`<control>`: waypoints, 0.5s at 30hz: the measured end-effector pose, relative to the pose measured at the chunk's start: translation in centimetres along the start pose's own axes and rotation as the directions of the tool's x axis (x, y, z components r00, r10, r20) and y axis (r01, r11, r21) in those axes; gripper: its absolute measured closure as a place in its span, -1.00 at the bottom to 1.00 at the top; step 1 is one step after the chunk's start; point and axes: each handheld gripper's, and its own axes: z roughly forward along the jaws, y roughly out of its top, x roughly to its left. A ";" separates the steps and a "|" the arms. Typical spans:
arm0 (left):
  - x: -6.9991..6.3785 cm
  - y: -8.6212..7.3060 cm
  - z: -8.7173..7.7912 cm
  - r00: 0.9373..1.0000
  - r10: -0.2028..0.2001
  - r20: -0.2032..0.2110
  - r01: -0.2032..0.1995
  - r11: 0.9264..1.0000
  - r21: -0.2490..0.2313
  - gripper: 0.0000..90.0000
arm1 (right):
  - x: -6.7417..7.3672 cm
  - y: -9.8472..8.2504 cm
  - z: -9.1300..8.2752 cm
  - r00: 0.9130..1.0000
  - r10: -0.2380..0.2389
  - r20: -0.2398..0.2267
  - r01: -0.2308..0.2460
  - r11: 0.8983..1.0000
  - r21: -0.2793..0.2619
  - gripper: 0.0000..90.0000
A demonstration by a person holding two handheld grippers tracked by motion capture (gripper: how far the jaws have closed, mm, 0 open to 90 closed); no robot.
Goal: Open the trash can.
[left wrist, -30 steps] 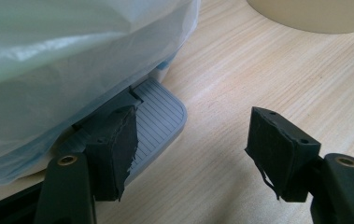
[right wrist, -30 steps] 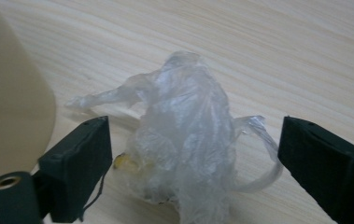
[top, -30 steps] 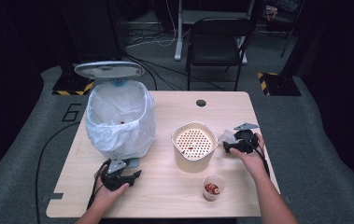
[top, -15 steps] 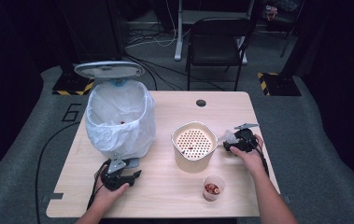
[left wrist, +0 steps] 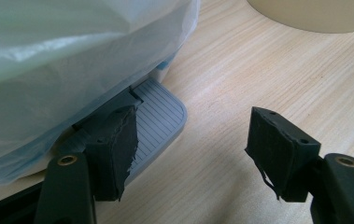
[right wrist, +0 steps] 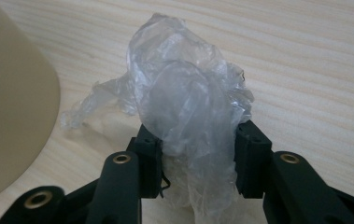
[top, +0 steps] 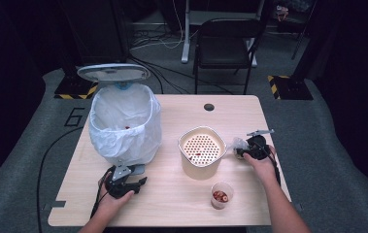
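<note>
One mark to read: a large "6" on the grey floor mat, at about nine o'clock from the bin, just off the table's left edge. It's pale grey on darker grey. Nothing legible on the bin, the table or anything standing on it.

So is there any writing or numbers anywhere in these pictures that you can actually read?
"6": a large pale numeral on the grey floor mat left of the table.
No words or numbers can be read on the bin bag, the strainer bowl or the small cup.
</note>
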 end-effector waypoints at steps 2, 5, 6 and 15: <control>0.0 0.0 0.0 1.000 -0.003 -0.001 0.003 1.000 -0.005 -0.26 | 0.1 0.0 -0.3 1.000 -0.002 -0.004 0.002 1.000 0.004 0.38; 0.0 0.0 0.0 1.000 0.000 0.000 0.000 1.000 0.000 -0.26 | 0.0 0.1 -0.9 1.000 -0.004 -0.017 0.004 1.000 -0.001 0.40; 0.0 0.0 0.0 1.000 0.000 0.000 0.000 1.000 0.000 -0.26 | 0.0 0.1 -0.9 1.000 -0.004 -0.017 0.004 1.000 -0.001 0.40; 0.0 0.0 0.1 1.000 -0.003 0.000 0.003 1.000 -0.008 -0.26 | 0.3 1.2 -3.4 0.999 -0.026 -0.021 0.026 0.999 -0.031 0.41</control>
